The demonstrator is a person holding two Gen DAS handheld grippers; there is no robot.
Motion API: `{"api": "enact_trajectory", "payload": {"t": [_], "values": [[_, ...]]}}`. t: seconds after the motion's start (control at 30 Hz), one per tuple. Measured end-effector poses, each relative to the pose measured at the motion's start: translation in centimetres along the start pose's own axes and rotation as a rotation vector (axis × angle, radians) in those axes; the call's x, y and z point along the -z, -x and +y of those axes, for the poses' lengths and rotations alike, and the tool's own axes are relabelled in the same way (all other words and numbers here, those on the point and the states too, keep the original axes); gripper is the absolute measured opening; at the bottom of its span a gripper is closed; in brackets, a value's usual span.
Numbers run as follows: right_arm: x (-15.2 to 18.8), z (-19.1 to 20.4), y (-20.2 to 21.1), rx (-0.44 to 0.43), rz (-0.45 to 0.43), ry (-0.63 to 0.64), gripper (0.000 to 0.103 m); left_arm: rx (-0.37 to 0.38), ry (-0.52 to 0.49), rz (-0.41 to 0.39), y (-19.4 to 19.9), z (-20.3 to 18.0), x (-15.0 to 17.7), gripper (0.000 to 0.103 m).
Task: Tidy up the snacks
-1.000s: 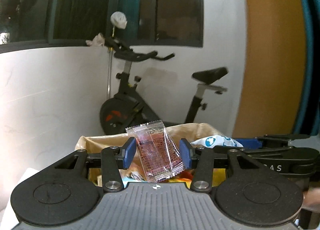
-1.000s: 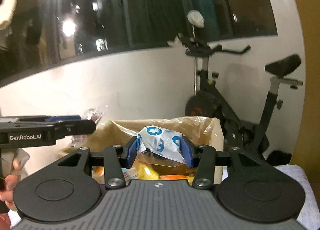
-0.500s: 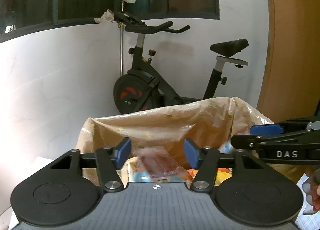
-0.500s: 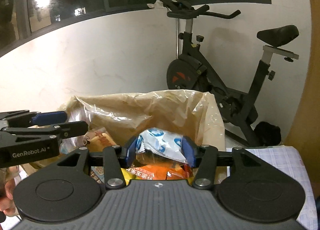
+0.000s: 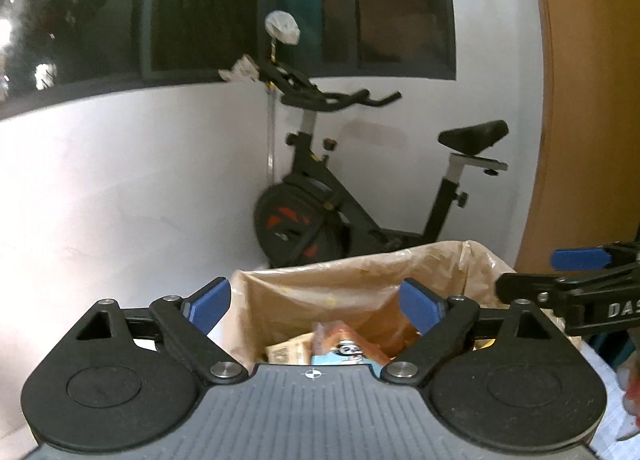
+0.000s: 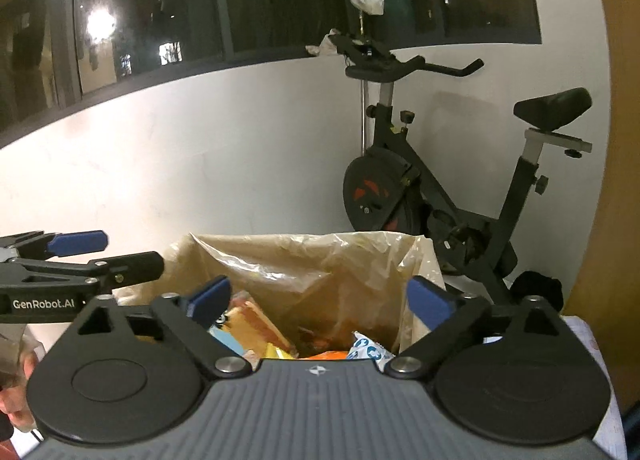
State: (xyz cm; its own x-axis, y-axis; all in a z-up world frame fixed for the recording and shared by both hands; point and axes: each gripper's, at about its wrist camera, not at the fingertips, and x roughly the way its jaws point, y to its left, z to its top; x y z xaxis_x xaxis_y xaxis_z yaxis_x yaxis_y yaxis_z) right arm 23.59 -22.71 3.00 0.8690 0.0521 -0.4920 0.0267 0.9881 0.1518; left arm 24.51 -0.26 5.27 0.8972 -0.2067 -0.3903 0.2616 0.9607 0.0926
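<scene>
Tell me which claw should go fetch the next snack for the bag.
Either, though the right claw has a slight edge. Both claws hang open and empty over the lined bag, and cloth-covered tabletop shows beside the right one. No loose snack is visible, so this is tentative.

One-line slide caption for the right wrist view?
Right gripper open above the plastic-lined bin of snacks, white-and-blue packet lying inside, left gripper alongside.

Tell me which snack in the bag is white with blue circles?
The crinkly white packet with blue round marks, lying at the right side of the bag, beside the orange packet. The other snacks are orange, yellow or light blue.
</scene>
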Motion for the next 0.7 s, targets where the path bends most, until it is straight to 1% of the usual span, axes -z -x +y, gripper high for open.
{"api": "enact_trajectory", "payload": {"t": [0.13, 0.23, 0.37, 0.43, 0.53, 0.7], "values": [[0.0, 0.8, 2.7, 0.007, -0.037, -0.008, 0.103, -0.052, -0.061, -0.061, 3.4, -0.4, -0.1, 0.096], [0.0, 1.6, 4.7, 0.041, -0.050, 0.005, 0.103, -0.083, -0.075, -0.083, 5.6, -0.5, -0.3, 0.096], [0.2, 2.9, 7.4, 0.079, -0.065, 0.036, 0.103, -0.055, -0.027, -0.104, 8.3, 0.1, -0.4, 0.096], [0.4, 3.4, 8.9, 0.080, -0.077, 0.042, 0.103, -0.061, -0.005, -0.123, 9.6, 0.2, -0.4, 0.096], [0.8, 4.3, 11.0, 0.082, -0.107, 0.037, 0.103, -0.090, -0.003, -0.137, 11.4, -0.2, -0.4, 0.096], [1.5, 5.3, 13.8, 0.070, -0.137, 0.004, 0.103, -0.055, 0.020, -0.143, 13.0, -0.2, -0.3, 0.096]]}}
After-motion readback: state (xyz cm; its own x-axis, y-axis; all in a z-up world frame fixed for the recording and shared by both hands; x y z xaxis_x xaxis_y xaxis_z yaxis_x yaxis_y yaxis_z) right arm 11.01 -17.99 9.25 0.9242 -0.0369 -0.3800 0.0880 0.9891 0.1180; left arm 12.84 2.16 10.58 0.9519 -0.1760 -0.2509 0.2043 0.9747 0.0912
